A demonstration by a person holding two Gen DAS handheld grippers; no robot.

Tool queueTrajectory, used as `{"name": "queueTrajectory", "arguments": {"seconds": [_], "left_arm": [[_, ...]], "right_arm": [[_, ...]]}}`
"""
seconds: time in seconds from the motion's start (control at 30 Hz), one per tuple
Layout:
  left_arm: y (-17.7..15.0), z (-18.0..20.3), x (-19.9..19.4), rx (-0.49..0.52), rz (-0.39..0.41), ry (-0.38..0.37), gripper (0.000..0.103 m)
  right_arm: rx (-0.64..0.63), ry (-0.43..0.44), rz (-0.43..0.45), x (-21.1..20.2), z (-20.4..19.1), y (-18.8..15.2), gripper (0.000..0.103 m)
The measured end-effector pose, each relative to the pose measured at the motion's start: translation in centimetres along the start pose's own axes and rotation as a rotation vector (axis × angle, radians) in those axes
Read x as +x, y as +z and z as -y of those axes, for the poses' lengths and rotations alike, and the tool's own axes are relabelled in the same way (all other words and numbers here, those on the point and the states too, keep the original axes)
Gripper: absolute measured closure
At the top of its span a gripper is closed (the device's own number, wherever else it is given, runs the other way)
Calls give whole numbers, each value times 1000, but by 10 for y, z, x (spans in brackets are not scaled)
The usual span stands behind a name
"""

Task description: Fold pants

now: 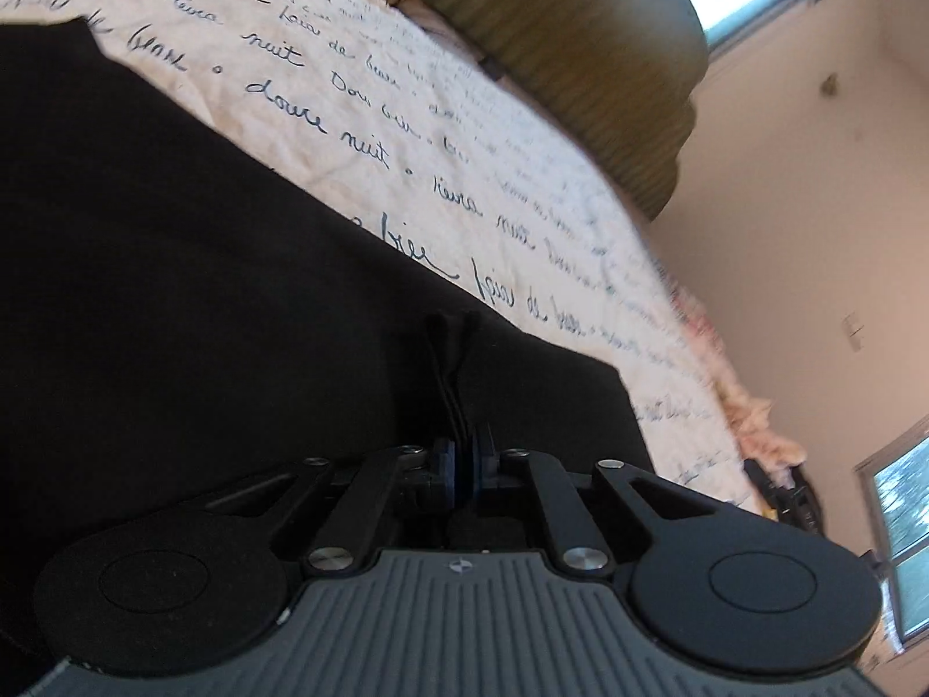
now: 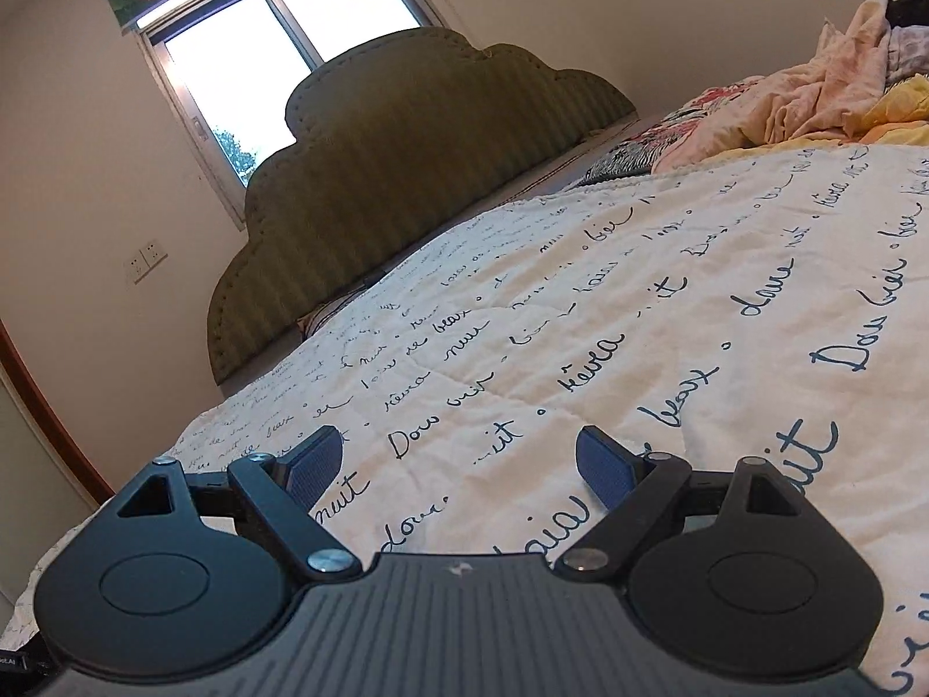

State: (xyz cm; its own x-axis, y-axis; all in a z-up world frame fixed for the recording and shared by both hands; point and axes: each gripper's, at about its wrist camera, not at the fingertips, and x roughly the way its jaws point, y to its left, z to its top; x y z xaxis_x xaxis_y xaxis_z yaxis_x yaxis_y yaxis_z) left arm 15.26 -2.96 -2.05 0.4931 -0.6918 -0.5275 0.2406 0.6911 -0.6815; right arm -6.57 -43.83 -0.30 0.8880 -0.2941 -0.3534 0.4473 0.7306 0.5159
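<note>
The black pants lie spread on a cream quilt printed with blue handwriting, filling the left half of the left wrist view. My left gripper is shut on a pinched edge of the pants, and a small fold of black cloth sticks up between its blue pads. My right gripper is open and empty, low over the bare quilt. No pants show in the right wrist view.
A green scalloped headboard stands at the head of the bed under a window. A heap of crumpled pink and yellow bedding lies at the far right. The headboard also shows in the left wrist view.
</note>
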Motion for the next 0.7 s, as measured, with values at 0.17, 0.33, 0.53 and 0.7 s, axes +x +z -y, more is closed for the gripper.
{"name": "queueTrajectory", "arguments": {"seconds": [0.17, 0.33, 0.53, 0.7], "left_arm": [[3, 20, -31, 131, 93, 34, 95], [-6, 17, -46, 208, 115, 58, 96], [-5, -9, -57, 80, 127, 26, 95], [4, -42, -81, -65, 151, 47, 95]], "right_arm": [[-17, -27, -14, 4, -3, -1, 15], [-33, -44, -19, 5, -6, -2, 15], [-38, -68, -31, 9, -6, -2, 15], [-42, -82, -38, 11, -6, -2, 15]]}}
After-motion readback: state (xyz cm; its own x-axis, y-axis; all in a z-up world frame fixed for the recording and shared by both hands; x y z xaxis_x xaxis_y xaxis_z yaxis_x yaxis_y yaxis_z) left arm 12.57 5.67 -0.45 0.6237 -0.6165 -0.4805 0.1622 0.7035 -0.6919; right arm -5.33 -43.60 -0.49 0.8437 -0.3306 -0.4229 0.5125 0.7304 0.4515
